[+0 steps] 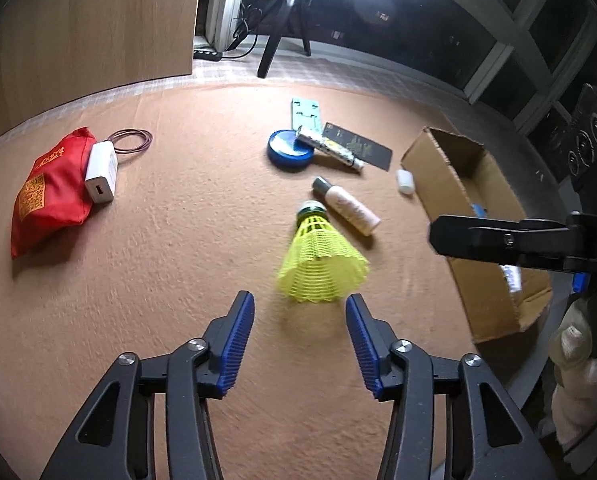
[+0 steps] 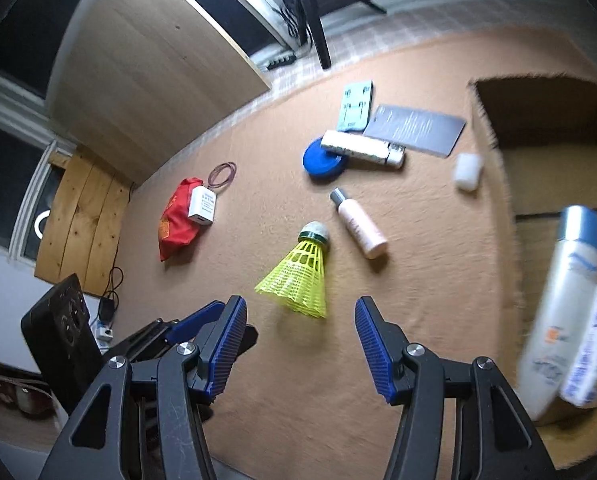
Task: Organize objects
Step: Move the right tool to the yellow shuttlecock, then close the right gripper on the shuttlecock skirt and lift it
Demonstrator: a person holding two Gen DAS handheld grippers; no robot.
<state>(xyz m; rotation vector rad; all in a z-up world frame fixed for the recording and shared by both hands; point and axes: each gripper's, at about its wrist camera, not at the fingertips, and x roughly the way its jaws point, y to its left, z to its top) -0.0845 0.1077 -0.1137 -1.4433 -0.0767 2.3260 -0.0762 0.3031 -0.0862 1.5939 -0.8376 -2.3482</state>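
A yellow shuttlecock (image 1: 320,260) (image 2: 300,276) lies on the tan tabletop just ahead of both grippers. My left gripper (image 1: 300,306) is open and empty, its jaws spread just short of the shuttlecock's skirt. My right gripper (image 2: 300,308) is open and empty, above the table near the same shuttlecock; it shows from the side in the left wrist view (image 1: 498,240). A small pink bottle (image 1: 348,206) (image 2: 360,224) lies beside the shuttlecock. An open cardboard box (image 1: 478,216) (image 2: 538,120) at the right holds a white-and-blue bottle (image 2: 562,304) and a packet (image 2: 590,348).
A red pouch (image 1: 48,192) (image 2: 178,218) with a white charger (image 1: 101,172) and a hair-band loop (image 1: 132,140) lies at the left. A blue disc (image 1: 288,152), white tube (image 1: 330,148), teal card (image 1: 306,114), dark card (image 1: 358,146) and white cap (image 1: 404,180) lie further back.
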